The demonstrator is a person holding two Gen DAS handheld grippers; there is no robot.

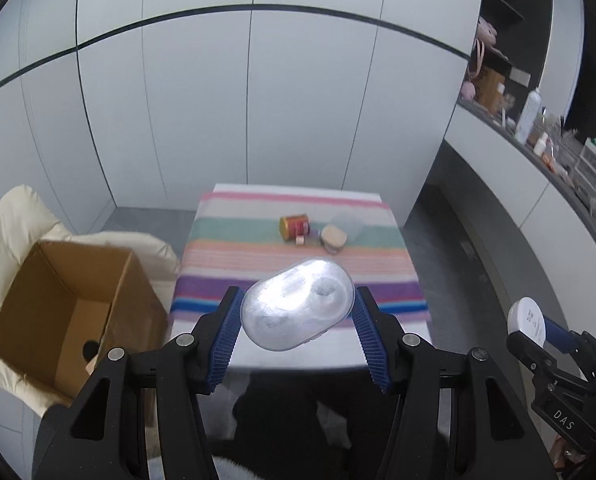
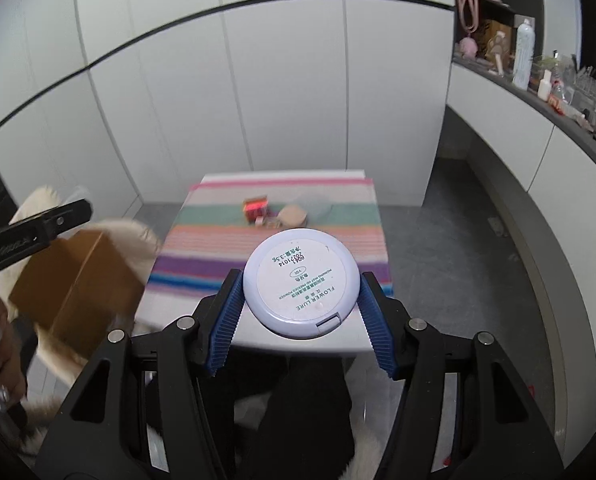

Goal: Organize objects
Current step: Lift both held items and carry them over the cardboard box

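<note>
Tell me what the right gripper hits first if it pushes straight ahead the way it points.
Probably the striped table: the right gripper, shut on the compact, points down toward it. Depth is unclear.

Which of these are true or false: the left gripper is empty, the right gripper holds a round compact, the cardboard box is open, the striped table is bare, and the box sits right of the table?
1. The left gripper is empty. False: its fingers are shut on a clear oval case.
2. The right gripper holds a round compact. True; its printed label faces the camera.
3. The cardboard box is open. True; its inside shows in the left wrist view.
4. The striped table is bare. False: a red can and a few small items lie near its far end.
5. The box sits right of the table. False: it sits to the left, on a cream cushion.
</note>
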